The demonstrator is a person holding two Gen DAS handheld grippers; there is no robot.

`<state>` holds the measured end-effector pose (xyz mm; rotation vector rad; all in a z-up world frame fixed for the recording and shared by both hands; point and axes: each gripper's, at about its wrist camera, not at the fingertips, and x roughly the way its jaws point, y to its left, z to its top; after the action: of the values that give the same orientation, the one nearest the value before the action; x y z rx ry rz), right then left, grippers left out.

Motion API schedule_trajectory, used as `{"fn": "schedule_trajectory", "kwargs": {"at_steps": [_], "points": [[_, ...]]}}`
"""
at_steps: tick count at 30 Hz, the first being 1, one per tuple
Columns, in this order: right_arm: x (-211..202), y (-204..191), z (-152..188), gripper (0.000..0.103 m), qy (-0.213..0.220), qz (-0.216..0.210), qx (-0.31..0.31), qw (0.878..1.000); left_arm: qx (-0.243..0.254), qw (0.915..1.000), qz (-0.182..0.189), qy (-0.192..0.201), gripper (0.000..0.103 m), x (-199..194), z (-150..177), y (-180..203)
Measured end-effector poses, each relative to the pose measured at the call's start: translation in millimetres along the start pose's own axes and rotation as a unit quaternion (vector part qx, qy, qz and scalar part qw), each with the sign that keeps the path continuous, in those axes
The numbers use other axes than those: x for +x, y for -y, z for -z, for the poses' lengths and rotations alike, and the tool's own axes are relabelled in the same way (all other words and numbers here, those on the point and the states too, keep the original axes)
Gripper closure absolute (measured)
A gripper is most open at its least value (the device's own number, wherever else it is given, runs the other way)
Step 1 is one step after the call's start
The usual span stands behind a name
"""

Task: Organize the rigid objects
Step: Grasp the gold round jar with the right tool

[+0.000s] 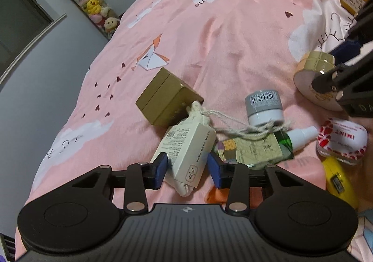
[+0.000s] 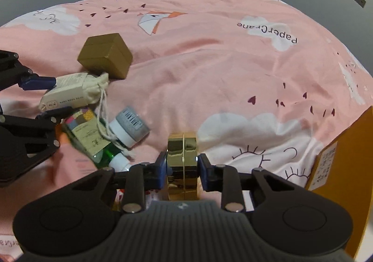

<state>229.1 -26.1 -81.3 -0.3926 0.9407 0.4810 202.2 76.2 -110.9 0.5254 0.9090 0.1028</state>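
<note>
Small items lie in a pile on a pink bedspread. My left gripper (image 1: 187, 166) is open around a cream carton (image 1: 192, 152) that sticks out of a drawstring cloth bag (image 1: 200, 112); its pads stand a little off both sides. It also shows in the right wrist view (image 2: 49, 96). My right gripper (image 2: 182, 170) is shut on a shiny gold jar (image 2: 183, 164), which shows in the left wrist view (image 1: 313, 75) too. Nearby lie a gold-brown box (image 1: 166, 96), a grey-capped white jar (image 1: 264, 107) and a green bottle (image 1: 261, 147).
A red-and-white round pack (image 1: 341, 140) and a yellow object (image 1: 338, 178) lie at the right of the pile. An orange cardboard box (image 2: 342, 168) stands at the right on the bed. Plush toys (image 1: 91, 3) line the far wall. The bedspread (image 1: 233, 40) beyond the pile is bare.
</note>
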Motion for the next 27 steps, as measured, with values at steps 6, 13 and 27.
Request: {"fn": "schedule_trajectory", "kwargs": {"at_steps": [6, 13, 27], "points": [[1.1, 1.7, 1.8, 0.076, -0.003, -0.002, 0.003, 1.000, -0.024, 0.9997, 0.006, 0.010, 0.069, 1.7, 2.2, -3.4], [-10.0, 2.5, 4.3, 0.076, 0.003, -0.012, 0.007, 1.000, -0.083, 0.9951, 0.021, 0.050, 0.103, -23.5, 1.3, -23.3], [-11.3, 6.8, 6.9, 0.076, 0.000, -0.032, 0.022, 0.999, 0.037, 0.9988, -0.006, 0.033, 0.051, -8.9, 5.8, 9.6]]}}
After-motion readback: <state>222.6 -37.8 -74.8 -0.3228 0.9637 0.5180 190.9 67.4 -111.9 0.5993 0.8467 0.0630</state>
